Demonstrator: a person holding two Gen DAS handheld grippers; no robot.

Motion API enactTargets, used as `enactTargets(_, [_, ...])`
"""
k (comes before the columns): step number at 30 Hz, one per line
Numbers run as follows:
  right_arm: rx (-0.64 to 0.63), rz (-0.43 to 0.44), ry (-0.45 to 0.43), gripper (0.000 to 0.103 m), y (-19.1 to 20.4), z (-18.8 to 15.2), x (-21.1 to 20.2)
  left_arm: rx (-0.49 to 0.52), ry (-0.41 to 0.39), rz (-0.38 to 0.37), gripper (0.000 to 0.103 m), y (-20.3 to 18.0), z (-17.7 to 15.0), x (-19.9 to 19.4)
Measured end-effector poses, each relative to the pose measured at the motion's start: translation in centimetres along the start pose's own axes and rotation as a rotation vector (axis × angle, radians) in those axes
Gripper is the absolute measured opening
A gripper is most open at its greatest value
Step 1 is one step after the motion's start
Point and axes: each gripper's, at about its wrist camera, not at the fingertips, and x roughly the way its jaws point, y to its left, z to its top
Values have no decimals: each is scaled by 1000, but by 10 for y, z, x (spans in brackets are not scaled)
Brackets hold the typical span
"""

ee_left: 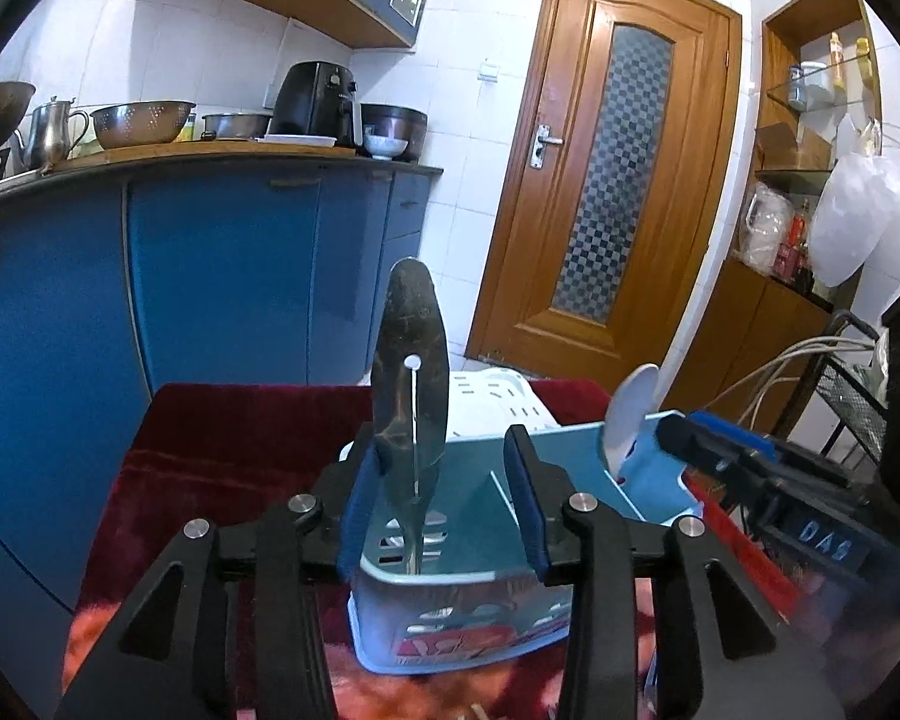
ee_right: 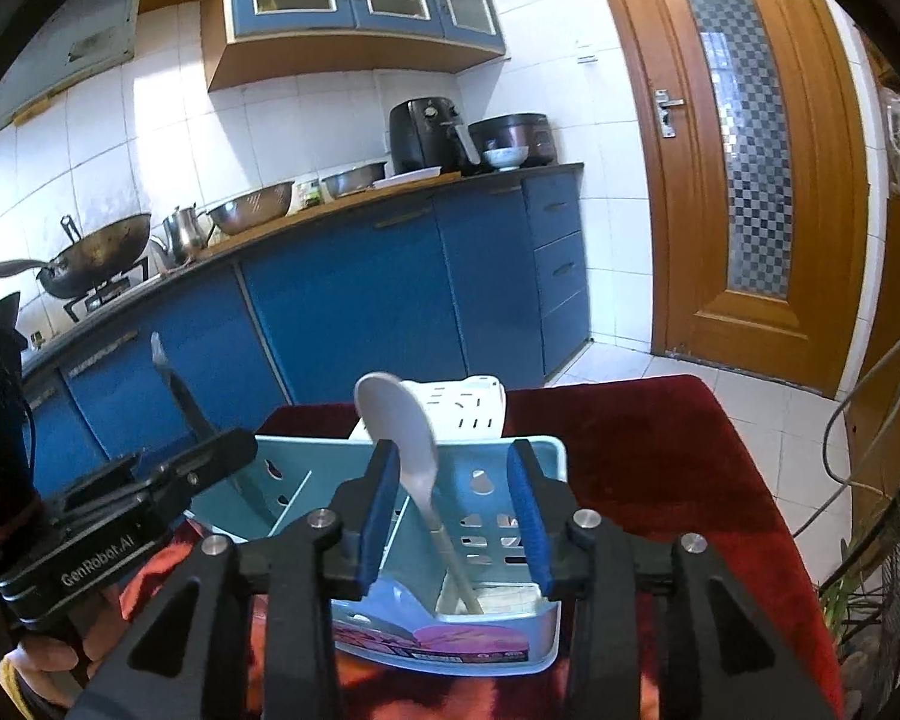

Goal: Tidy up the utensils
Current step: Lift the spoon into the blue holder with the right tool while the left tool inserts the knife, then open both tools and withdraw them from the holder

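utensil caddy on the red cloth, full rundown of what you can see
The utensil caddy is a pale blue plastic bin, open-topped, with slotted walls, thin inner dividers and a printed label on its near face. It stands upright on the red cloth. A metal spatula stands in the left compartment, a white spoon leans in the right one. The left gripper and right gripper both hang open over it. A white slotted basket sits just behind.

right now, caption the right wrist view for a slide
Open right gripper hovering over white spoon standing in blue utensil caddy.
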Motion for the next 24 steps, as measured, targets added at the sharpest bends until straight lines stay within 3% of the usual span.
enactTargets(10, [50,28,-8,41,-3,3,-29,8,38,47,43,-3,1,-22])
enactTargets(24, [113,29,38,42,-7,-16,-63,4,61,35,43,-4,-11,-68])
